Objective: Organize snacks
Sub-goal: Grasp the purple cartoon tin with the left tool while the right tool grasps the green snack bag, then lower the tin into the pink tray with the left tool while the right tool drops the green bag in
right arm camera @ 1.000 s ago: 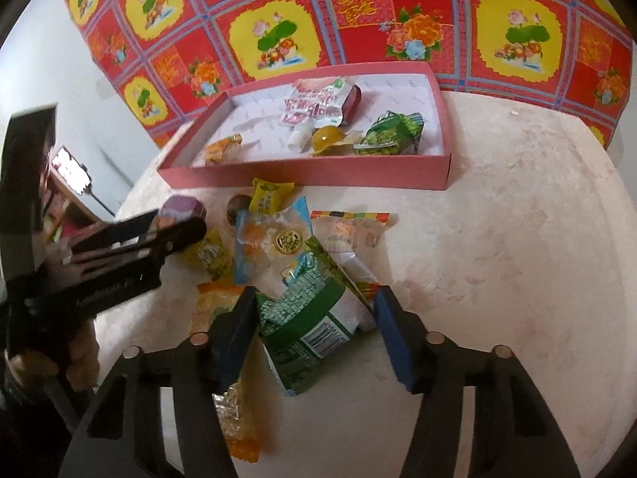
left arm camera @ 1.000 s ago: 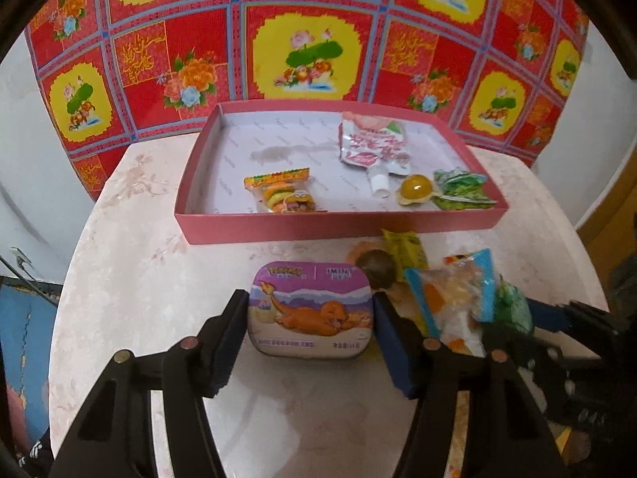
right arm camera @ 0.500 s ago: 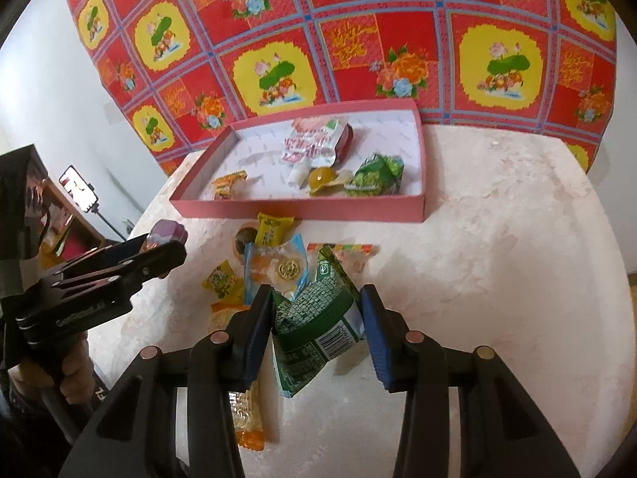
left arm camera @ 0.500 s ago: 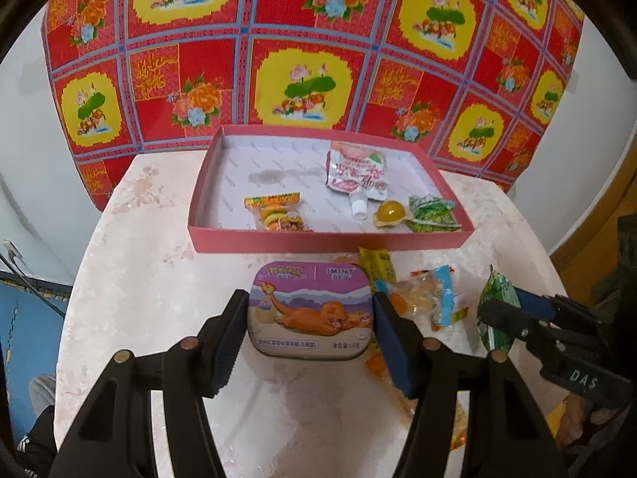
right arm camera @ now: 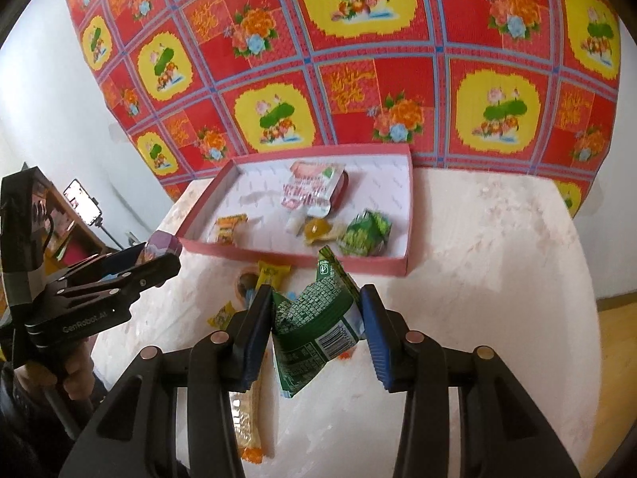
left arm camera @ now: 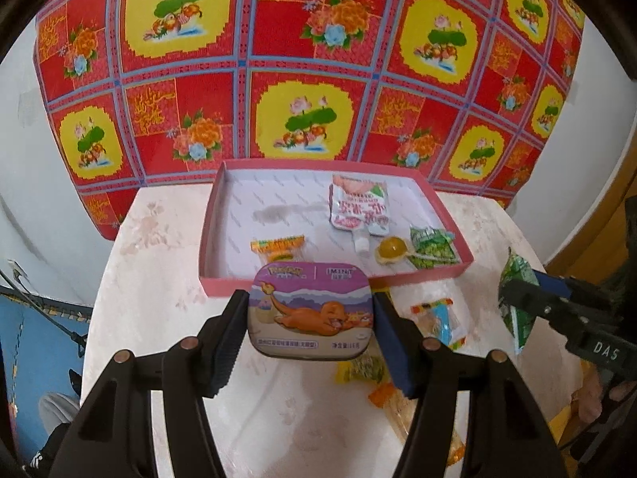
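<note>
Snacks: mint tin (left arm camera: 310,312) clamped in left gripper (left arm camera: 308,342), above table near pink tray (left arm camera: 338,277) | green packet (right arm camera: 316,318) squeezed by right gripper (right arm camera: 314,330) | risk: soft packet may slip out bc crumpled foil.

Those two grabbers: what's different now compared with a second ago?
The left gripper has lifted the purple mint tin off the table. The right gripper closed on the green snack packet and raised it too. The pink tray and the snacks in it haven't moved.
</note>
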Demonstrator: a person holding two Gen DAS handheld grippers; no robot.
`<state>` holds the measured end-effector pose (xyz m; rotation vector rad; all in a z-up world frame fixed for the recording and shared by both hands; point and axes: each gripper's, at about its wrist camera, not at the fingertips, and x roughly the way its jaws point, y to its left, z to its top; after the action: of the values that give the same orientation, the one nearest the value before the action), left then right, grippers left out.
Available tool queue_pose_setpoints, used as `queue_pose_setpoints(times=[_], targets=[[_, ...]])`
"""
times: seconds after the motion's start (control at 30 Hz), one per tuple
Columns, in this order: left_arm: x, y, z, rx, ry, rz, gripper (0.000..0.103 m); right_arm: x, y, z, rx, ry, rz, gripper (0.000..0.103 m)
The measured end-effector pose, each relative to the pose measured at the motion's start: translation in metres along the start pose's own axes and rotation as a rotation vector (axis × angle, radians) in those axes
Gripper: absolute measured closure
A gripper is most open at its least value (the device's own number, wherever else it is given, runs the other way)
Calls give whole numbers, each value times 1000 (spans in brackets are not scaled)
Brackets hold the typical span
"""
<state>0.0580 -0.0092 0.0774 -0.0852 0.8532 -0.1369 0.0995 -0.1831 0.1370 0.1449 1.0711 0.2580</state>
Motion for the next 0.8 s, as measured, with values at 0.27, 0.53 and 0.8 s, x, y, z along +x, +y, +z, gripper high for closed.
queue_pose_setpoints(times=[0.27, 0.53, 0.8], targets=[[4, 11, 21, 1, -23, 16, 38, 1, -1, 25, -28, 1, -9, 58], [21, 16, 33, -20, -7, 43, 38, 10, -7, 53, -29, -17, 5, 58], [49, 17, 42, -38, 21, 74, 38, 38, -18, 69, -25, -6, 10, 58]])
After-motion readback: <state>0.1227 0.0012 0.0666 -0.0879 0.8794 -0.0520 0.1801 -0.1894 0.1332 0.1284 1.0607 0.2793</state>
